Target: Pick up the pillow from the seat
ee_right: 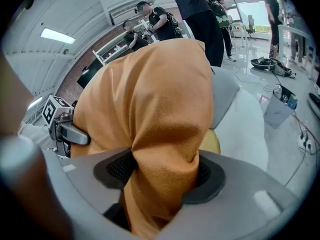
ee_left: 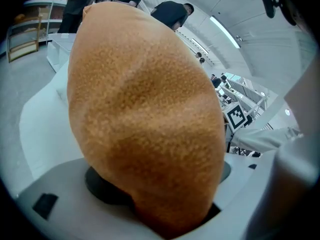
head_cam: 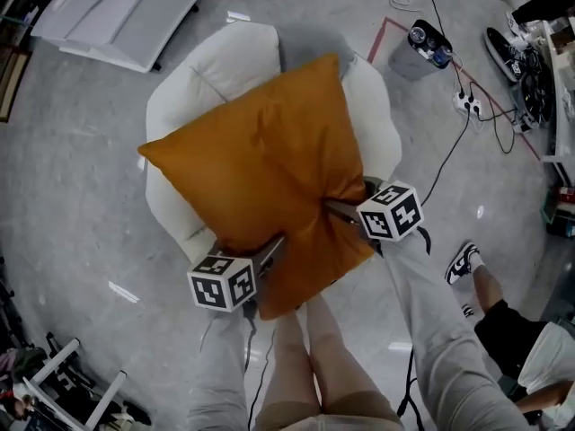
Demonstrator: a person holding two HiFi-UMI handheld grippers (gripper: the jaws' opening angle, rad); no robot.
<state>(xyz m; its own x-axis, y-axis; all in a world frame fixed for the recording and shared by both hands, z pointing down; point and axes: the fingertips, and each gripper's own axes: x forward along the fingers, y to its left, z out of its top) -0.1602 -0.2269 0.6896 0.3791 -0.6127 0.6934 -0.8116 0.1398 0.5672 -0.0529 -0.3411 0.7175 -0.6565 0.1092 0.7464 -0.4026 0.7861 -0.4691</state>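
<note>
Over the white seat point(head_cam: 193, 83), the orange pillow point(head_cam: 260, 164) hangs in both claws and covers most of the cushion in the head view. The left gripper point(head_cam: 277, 242) bites the pillow's near edge toward its lower corner. The right gripper point(head_cam: 332, 208) bites the same edge a bit further right, so both grips are on the side nearest the person.

Left gripper view: the jaws are clamped on a fat bulge of pillow that fills the whole gap and balloons up and away from the claw.

Right gripper view: the jaws pinch a bunched fold of the fabric. The rest of the pillow rises beyond them, with the seat behind it on the right.

Can't tell whether the pillow's far corner touches the seat.
</note>
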